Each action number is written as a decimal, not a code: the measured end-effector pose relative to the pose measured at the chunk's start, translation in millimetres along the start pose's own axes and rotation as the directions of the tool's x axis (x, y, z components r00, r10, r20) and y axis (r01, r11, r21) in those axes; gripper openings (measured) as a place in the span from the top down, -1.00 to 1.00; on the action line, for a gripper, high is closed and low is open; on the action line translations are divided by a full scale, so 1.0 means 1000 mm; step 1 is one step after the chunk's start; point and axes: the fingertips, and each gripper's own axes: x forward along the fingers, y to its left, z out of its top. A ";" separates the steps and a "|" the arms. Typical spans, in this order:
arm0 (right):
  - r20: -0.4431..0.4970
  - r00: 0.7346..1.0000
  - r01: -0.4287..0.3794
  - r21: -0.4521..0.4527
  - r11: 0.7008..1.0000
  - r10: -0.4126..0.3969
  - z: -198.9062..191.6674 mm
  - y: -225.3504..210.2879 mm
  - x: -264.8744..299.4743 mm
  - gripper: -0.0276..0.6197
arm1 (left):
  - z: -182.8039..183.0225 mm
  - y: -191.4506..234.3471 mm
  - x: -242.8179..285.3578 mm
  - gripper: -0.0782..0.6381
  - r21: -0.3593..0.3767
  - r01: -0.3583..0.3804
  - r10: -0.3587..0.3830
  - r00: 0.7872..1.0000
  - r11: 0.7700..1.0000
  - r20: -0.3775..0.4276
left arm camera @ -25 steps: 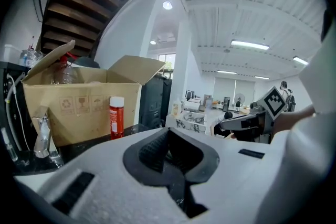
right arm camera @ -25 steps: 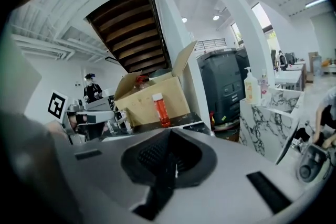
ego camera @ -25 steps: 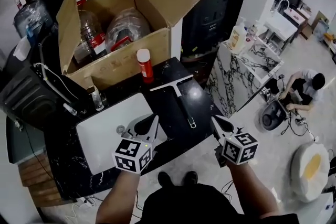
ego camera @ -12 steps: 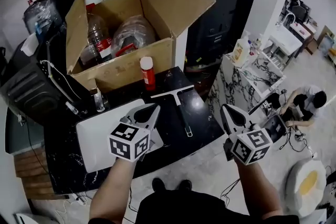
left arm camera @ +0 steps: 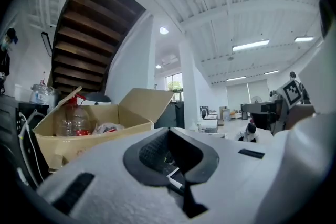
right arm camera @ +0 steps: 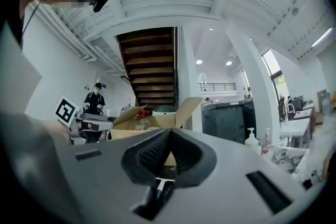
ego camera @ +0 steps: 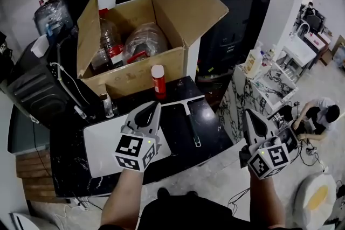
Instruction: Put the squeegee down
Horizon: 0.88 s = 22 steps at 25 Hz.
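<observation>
The squeegee (ego camera: 187, 113), with a white blade and a thin dark handle, lies flat on the black counter (ego camera: 210, 132) in the head view, touched by neither gripper. My left gripper (ego camera: 153, 107) hovers above the counter just left of the blade, jaws shut and empty. My right gripper (ego camera: 251, 116) is held off the counter's right edge, over the floor, also shut with nothing in it. In the left gripper view the left gripper (left arm camera: 169, 134) points level toward the cardboard box (left arm camera: 94, 131). In the right gripper view the right gripper (right arm camera: 170, 136) has its pads together.
An open cardboard box (ego camera: 135, 70) holding plastic bottles stands at the counter's back. A red spray can (ego camera: 158, 82) with a white cap stands in front of it. A white sink basin (ego camera: 102, 144) lies left of the squeegee. A person (ego camera: 318, 113) crouches on the floor at right.
Both grippers have risen and drawn away from the counter, empty. The squeegee has stayed lying where it was.
</observation>
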 end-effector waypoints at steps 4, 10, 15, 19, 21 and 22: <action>-0.028 0.999 -0.037 0.029 0.999 0.037 -0.014 0.008 0.007 0.91 | -0.013 -0.003 0.001 0.77 -0.004 0.000 0.000 1.000 1.000 -0.024; -0.047 0.997 -0.052 0.048 0.997 0.055 -0.023 0.016 0.012 0.91 | -0.027 -0.008 0.001 0.77 -0.042 0.053 -0.056 0.996 0.998 -0.076; -0.053 0.996 -0.073 0.042 0.996 0.075 -0.022 0.028 0.014 0.91 | -0.027 -0.009 0.001 0.77 0.034 0.036 -0.034 0.996 0.999 -0.080; -0.062 0.994 -0.085 0.034 0.996 0.087 -0.024 0.036 0.015 0.91 | -0.030 -0.011 0.001 0.77 0.064 0.030 -0.024 0.995 0.997 -0.094; -0.067 0.994 -0.083 0.030 0.996 0.085 -0.025 0.036 0.015 0.91 | -0.030 -0.012 0.000 0.77 0.042 0.042 -0.038 0.995 0.998 -0.095; -0.068 0.994 -0.080 0.029 0.996 0.082 -0.025 0.036 0.015 0.91 | -0.030 -0.013 0.000 0.77 0.033 0.047 -0.044 0.995 0.998 -0.093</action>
